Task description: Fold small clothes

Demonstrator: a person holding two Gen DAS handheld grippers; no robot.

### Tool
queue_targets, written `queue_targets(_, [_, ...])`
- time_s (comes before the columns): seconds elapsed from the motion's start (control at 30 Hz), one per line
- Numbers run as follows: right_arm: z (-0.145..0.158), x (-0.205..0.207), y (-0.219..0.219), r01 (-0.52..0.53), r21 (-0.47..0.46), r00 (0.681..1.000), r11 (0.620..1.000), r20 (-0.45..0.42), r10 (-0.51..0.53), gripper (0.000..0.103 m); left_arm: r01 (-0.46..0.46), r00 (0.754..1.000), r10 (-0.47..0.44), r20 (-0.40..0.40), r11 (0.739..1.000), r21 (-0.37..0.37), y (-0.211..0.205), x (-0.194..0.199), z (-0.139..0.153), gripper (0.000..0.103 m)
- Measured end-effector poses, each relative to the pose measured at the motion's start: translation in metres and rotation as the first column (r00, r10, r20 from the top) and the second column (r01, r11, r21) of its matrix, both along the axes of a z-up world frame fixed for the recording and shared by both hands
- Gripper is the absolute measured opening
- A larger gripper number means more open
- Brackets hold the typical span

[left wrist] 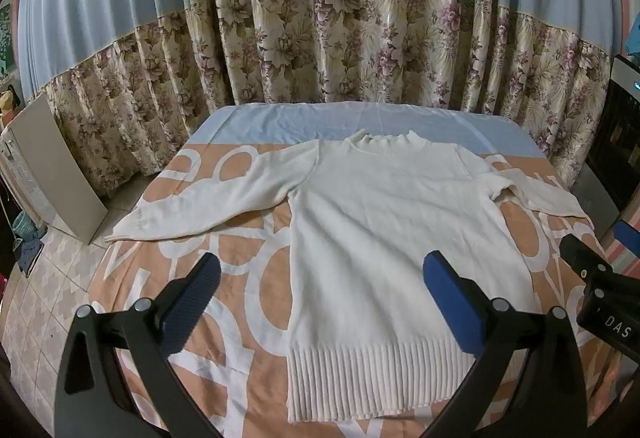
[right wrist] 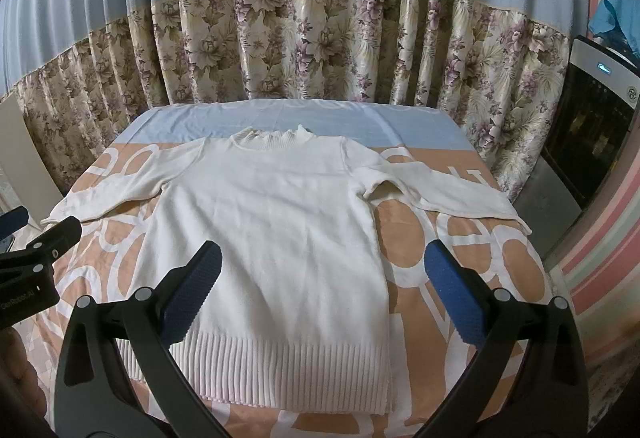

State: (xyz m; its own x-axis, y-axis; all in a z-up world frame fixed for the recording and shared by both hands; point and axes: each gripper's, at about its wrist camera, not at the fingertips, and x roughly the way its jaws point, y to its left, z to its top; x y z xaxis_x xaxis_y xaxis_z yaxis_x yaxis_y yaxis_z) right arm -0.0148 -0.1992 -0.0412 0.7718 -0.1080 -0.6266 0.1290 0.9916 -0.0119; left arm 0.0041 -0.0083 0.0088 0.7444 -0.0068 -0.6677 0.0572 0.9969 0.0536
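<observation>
A cream knit sweater (left wrist: 384,230) lies flat and face up on the table, collar at the far side, ribbed hem nearest me, both sleeves spread outward. It also shows in the right wrist view (right wrist: 272,222). My left gripper (left wrist: 320,302) is open and empty, hovering above the hem's left part. My right gripper (right wrist: 324,294) is open and empty above the hem's right part. The right gripper shows at the right edge of the left wrist view (left wrist: 592,270), and the left gripper at the left edge of the right wrist view (right wrist: 44,250).
The table wears an orange, white and blue cloth (left wrist: 224,278). A blue and floral curtain (left wrist: 320,49) hangs behind it. A water dispenser (right wrist: 592,125) stands at the right. A beige board (left wrist: 52,173) leans at the left on the tiled floor.
</observation>
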Motion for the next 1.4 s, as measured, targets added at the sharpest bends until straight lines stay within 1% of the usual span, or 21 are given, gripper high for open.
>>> queue_targets(0.63, [-0.001,0.000,-0.003,-0.001,0.007,1.000,1.000,-0.002,0.001,0.100,0.001,1.000,-0.001,-0.004,1.000,0.003,-0.004,0.002,0.000,0.101])
queue_targets(0.7, [-0.001,0.001,-0.004,-0.001,0.008,1.000,1.000,-0.002,0.001,0.100,0.003,1.000,-0.003,-0.008,1.000,0.005,-0.001,0.000,-0.011,0.101])
queue_targets(1.0, [-0.002,0.001,-0.002,-0.002,0.014,1.000,1.000,-0.012,0.002,0.100,0.005,1.000,-0.005,-0.015,1.000,0.001,0.002,0.001,-0.017,0.101])
queue_targets(1.23, [-0.009,0.002,0.005,-0.002,0.016,1.000,1.000,-0.021,0.002,0.100,0.003,1.000,-0.003,-0.027,1.000,0.005,0.007,0.006,-0.028,0.101])
queue_targets(1.4, [-0.012,0.007,0.005,0.002,0.021,1.000,1.000,-0.026,-0.002,0.100,-0.001,1.000,0.001,-0.028,1.000,0.009,0.007,0.007,-0.030,0.101])
